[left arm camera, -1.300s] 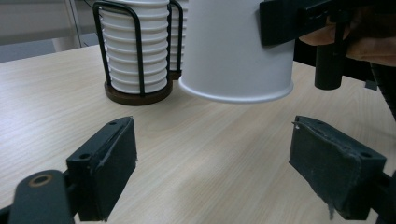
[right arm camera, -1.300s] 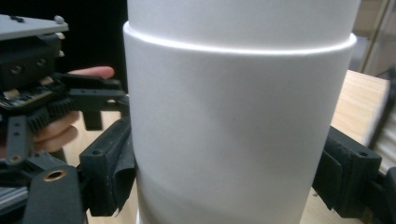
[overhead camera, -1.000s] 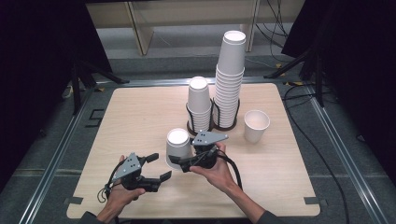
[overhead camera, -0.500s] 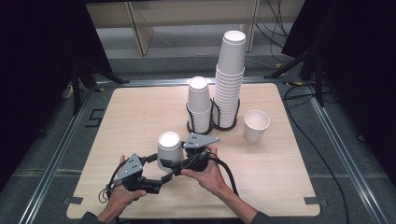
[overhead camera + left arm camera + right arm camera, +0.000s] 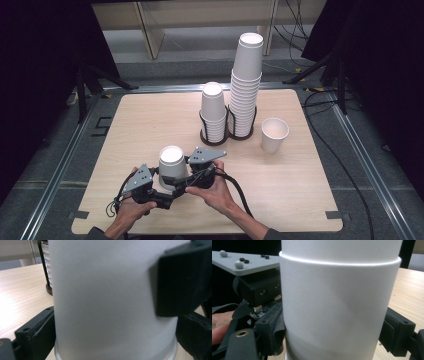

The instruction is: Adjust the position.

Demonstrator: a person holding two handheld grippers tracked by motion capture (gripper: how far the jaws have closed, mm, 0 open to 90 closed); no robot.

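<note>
Left gripper (image 5: 167, 192) jaws have just been opening around the inverted cup (image 5: 173, 162), near the table's (image 5: 300, 200) front edge; right gripper (image 5: 186, 182) pinches it. A hard squeeze could crumple or tip it.

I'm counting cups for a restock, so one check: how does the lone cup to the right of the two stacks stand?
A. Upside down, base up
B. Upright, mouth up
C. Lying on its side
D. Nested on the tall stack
B: the lone cup stands by itself on the table with its open mouth facing up, apart from the tall stack.
</note>
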